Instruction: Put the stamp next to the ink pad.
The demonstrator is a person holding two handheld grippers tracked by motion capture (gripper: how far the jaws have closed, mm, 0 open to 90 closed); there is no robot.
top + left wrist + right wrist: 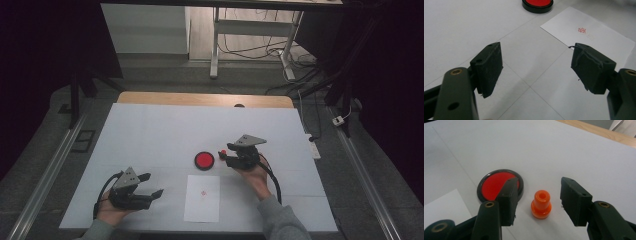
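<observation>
Daylight shows on both sides of the orange stamp [541, 205], upright on the white table [150, 135] just beside the red ink pad [492, 185], between the parted jaws of the right gripper [537, 202], while the left gripper [536, 72] rests spread wide near the paper sheet [596, 35].

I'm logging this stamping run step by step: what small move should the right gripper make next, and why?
Probably draw the right gripper straight back from the orange stamp. The stamp stands upright on the table between open jaws that don't touch it, beside the red ink pad, and the white paper already carries a red mark. A straight retreat should avoid tipping it.
</observation>
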